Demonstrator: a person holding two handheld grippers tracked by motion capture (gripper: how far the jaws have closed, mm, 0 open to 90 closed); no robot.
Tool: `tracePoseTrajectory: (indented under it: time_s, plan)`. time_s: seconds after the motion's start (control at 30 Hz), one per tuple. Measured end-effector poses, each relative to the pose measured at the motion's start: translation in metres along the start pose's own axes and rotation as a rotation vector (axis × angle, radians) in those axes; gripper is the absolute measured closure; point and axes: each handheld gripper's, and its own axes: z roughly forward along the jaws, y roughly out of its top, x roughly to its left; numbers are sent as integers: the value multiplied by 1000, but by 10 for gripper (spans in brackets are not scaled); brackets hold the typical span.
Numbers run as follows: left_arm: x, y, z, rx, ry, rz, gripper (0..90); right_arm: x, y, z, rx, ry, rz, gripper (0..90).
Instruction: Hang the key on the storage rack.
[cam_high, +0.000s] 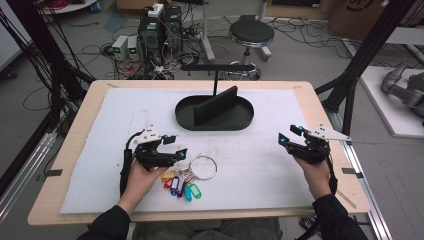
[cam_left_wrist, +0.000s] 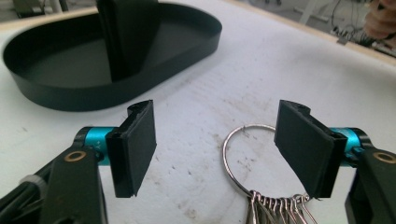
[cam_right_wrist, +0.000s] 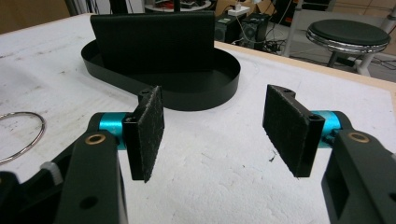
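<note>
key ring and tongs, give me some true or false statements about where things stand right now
1. The key ring lies on the white mat beside the left tongs. True.
2. The left tongs are clamped on the key ring. False: the jaws stand apart, and in the left gripper view the ring lies on the mat between them, unpressed.
3. The coloured key tags sit inside the black oval tray. False: they lie on the mat, nearer the person than the tray.
4. The right tongs hold nothing. True: the jaws are open over bare mat.
5. An upright black divider stands in the tray. True.
</note>
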Motion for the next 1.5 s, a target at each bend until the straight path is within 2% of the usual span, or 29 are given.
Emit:
tracePoseTrajectory:
  time_s: [0.1, 0.17, 0.23, 0.53, 0.7, 0.83, 1.0, 1.1, 1.23, 1.3, 1.37, 1.5]
  plan:
    - [-2, 0, 12, 65, -28, 2, 410, 0, 0, 0, 8, -2, -5, 393]
    - [-3, 0, 20, 123, -23, 26, 451, 1, 0, -1, 8, 0, -4, 392]
    - [-5, 0, 27, 153, -29, 40, 483, 1, -1, -2, 6, -1, -7, 393]
    - [-12, 2, 49, 267, -14, 74, 639, -1, -1, -2, 14, 0, -3, 392]
    - [-15, -2, 57, 350, 19, 108, 707, -1, -2, -2, 13, 2, -6, 392]
    - [-14, -3, 57, 346, 35, 105, 768, -1, -2, -2, 14, 1, -4, 392]
    - [-20, -4, 57, 342, 57, 139, 846, -1, -1, -2, 12, 4, -7, 392]
    - [-21, -4, 57, 344, 67, 149, 848, -1, -1, -2, 7, 4, -9, 392]
    - [-21, -5, 56, 339, 62, 133, 846, -1, -1, -2, 5, 7, -9, 392]
    - [-20, -5, 57, 338, 51, 117, 810, -1, -1, -2, 5, 9, -10, 392]
    - [-23, -5, 57, 340, 60, 140, 808, -1, -1, -1, 7, 9, -9, 392]
    - [-24, -5, 58, 342, 65, 150, 851, -1, -1, -1, 7, 7, -12, 392]
